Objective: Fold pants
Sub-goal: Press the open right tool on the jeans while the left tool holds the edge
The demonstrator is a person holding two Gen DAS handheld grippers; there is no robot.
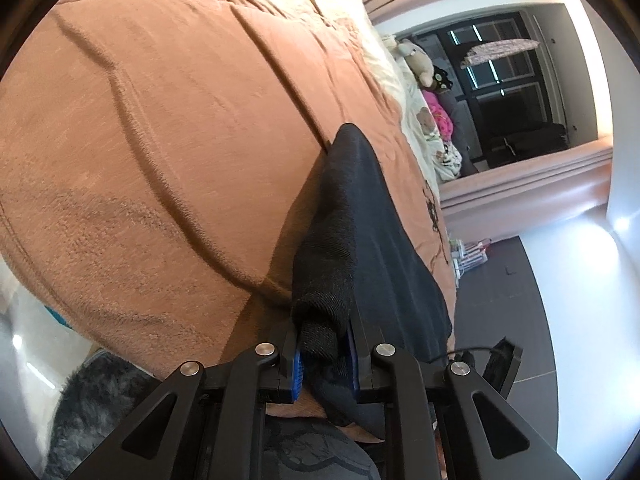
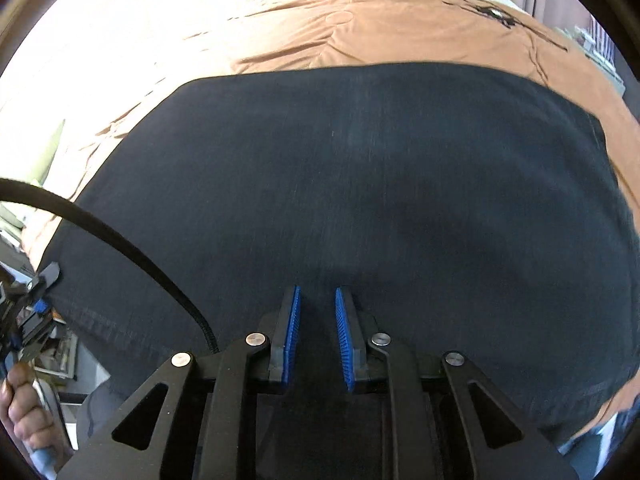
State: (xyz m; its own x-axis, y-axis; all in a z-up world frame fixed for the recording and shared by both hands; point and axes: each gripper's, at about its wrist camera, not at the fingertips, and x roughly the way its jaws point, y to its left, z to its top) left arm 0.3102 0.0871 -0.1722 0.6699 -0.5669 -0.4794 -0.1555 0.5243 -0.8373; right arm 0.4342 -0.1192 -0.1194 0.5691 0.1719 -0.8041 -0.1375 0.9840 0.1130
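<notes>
The black pants (image 2: pixel 360 168) lie spread flat on an orange blanket (image 2: pixel 380 28) on a bed. In the right wrist view my right gripper (image 2: pixel 318 292) hovers just above the near part of the cloth. Its blue pads stand a narrow gap apart and nothing is pinched between them. In the left wrist view my left gripper (image 1: pixel 322 336) is shut on a bunched edge of the pants (image 1: pixel 372 220), which run away from it over the blanket (image 1: pixel 160 140). That left gripper (image 2: pixel 40 288) also shows at the far left of the right wrist view, at the pants' corner.
A person's hand (image 2: pixel 20 400) holds the left gripper's handle. A black cable (image 2: pixel 120 240) arcs over the pants' left side. Plush toys (image 1: pixel 420 60) and a cream sheet (image 1: pixel 384 64) lie at the bed's far end. Dark floor (image 1: pixel 500 280) runs beside the bed, with a furry rug (image 1: pixel 88 412) below.
</notes>
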